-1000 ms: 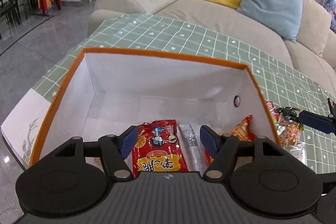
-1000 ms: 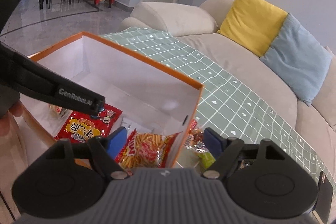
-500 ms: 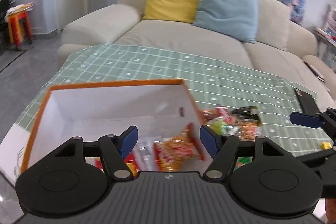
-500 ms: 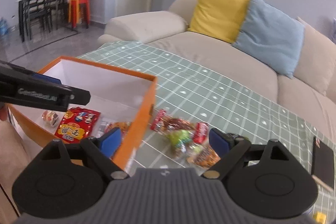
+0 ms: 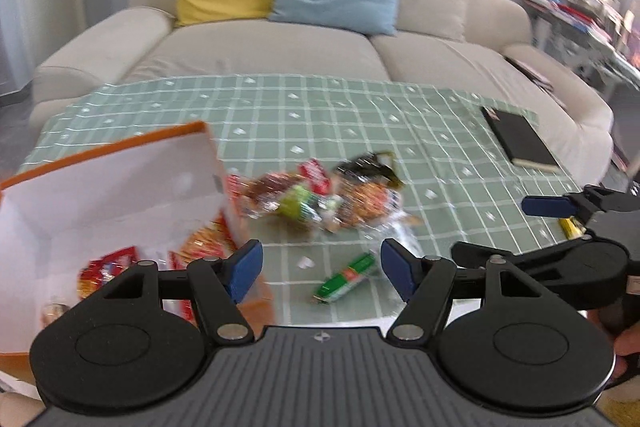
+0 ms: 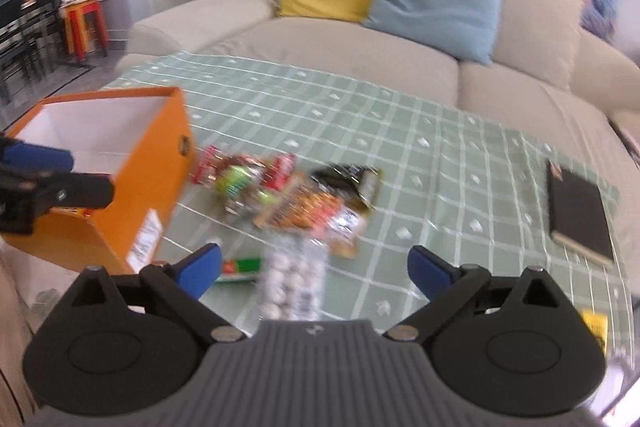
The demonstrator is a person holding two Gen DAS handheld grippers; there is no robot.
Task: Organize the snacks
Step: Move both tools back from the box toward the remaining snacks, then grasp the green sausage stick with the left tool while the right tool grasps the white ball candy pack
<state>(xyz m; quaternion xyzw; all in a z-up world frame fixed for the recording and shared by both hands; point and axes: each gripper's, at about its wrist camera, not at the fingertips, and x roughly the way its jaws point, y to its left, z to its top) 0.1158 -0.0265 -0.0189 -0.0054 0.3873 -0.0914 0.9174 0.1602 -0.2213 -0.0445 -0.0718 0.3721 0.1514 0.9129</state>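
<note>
Jaws on both our left gripper and right gripper gape empty above the snack pile mid-worktop, ready to feed the orange box.

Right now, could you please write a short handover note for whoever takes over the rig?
Left gripper: jaws open, empty, near the box.
Right gripper: jaws open, empty, over the loose snacks.
Done: a few packets lie in the box.
Left: the snack pile, the green stick and the clear bag are still on the table.
</note>
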